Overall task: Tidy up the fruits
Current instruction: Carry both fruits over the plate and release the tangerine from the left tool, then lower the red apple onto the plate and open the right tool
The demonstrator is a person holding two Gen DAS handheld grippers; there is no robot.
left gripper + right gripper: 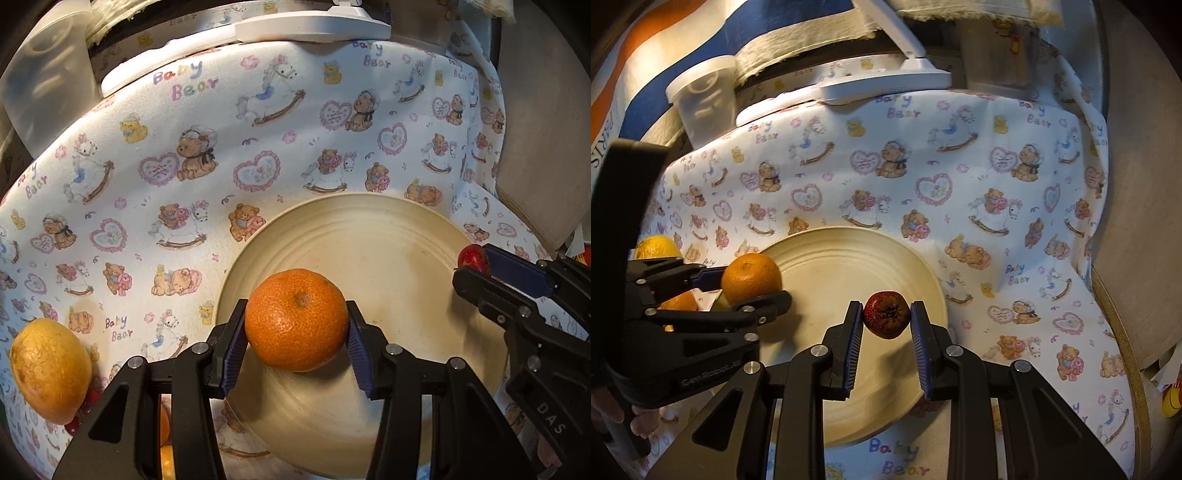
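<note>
My left gripper is shut on an orange mandarin, held over the left part of a cream plate. My right gripper is shut on a small dark red fruit above the same plate. In the left wrist view the right gripper enters from the right with the red fruit over the plate's right rim. In the right wrist view the left gripper comes from the left with the mandarin. A yellow fruit lies on the cloth left of the plate.
A bear-print cloth covers the table. At the back stand a translucent plastic cup and a white flat stand. More orange fruit lies behind the left gripper, and small red fruits lie beside the yellow one. A person's hand holds the left gripper.
</note>
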